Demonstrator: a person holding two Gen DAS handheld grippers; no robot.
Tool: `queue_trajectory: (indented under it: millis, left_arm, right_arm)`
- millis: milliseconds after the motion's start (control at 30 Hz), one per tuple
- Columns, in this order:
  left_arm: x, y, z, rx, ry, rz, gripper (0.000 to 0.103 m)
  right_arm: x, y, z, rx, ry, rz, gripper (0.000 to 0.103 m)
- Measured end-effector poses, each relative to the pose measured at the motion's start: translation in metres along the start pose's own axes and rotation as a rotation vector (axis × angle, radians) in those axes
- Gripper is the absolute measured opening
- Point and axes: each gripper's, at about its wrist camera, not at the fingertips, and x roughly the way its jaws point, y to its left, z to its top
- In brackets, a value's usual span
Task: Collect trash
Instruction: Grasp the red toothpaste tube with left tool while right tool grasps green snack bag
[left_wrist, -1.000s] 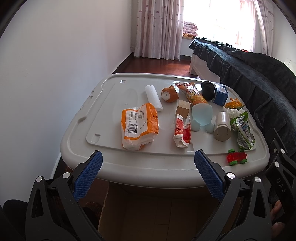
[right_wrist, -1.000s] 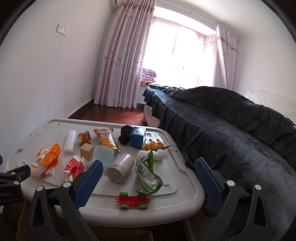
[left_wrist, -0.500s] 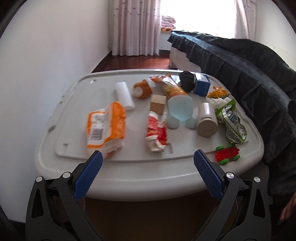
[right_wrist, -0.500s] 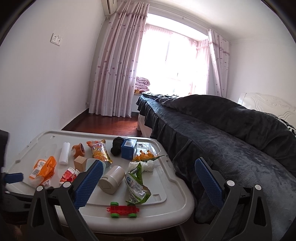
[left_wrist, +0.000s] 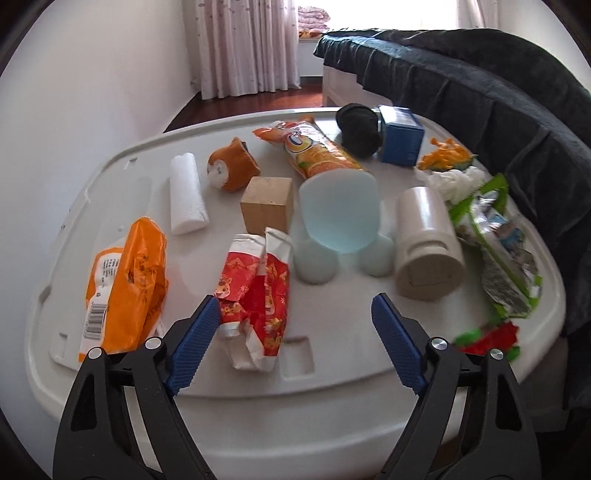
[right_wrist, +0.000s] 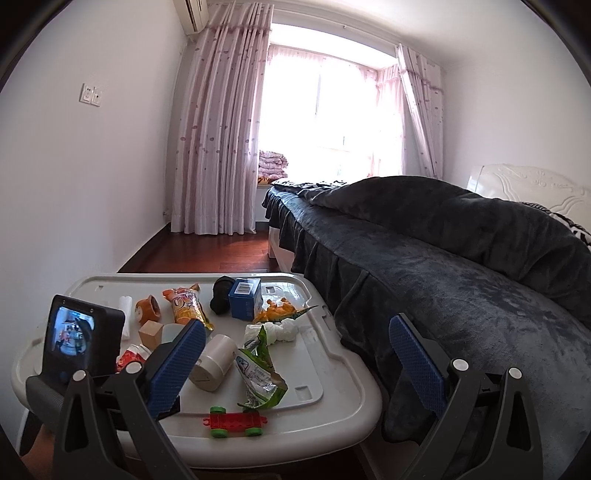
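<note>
Trash lies on a white plastic lid (left_wrist: 332, 373). It includes a crumpled red wrapper (left_wrist: 255, 291), an orange bag (left_wrist: 125, 288), an orange snack packet (left_wrist: 317, 151), a green foil wrapper (left_wrist: 495, 251), a tissue wad (left_wrist: 458, 181) and orange peel (left_wrist: 447, 155). My left gripper (left_wrist: 295, 332) hovers low over the lid's near edge with its jaws closing. The red wrapper lies partly between them, against the left pad, and is not clamped. My right gripper (right_wrist: 299, 347) is open and holds nothing, up over the lid's right side. The green wrapper (right_wrist: 258, 376) lies below it.
Also on the lid are an upturned blue cup (left_wrist: 340, 214), a beige jar (left_wrist: 428, 243), a wooden block (left_wrist: 267, 205), a white foam roll (left_wrist: 186, 195), a blue box (left_wrist: 400, 134) and a red-green toy car (left_wrist: 487, 338). A dark-covered bed (right_wrist: 461, 277) borders the right; a wall stands at the left.
My left gripper has moved forward and down over the lid to the red wrapper, and its jaws have narrowed. Its back has come into the right wrist view.
</note>
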Motion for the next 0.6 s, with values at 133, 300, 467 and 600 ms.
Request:
queue_trajectory:
  millis: [133,300,467,600]
  left_arm:
    - [0.016,0.004,0.005,-0.012,0.019,0.012,0.073]
    - [0.025,0.006,0.006,-0.012,0.028,-0.014,0.039]
    - [0.022,0.008,0.004,-0.025,0.016,0.011,0.025]
    - [0.006,0.011,0.0,-0.036,-0.017,0.019,0.024]
  right_arm:
    - [0.004,-0.005,-0.001,0.014,0.014,-0.004,0.098]
    - [0.007,-0.011,-0.001,0.046,0.027,-0.001,0.098]
    - [0.01,-0.011,-0.004,0.032,0.032,-0.02,0.098]
    - [0.017,-0.011,-0.009,0.023,0.05,-0.038,0.098]
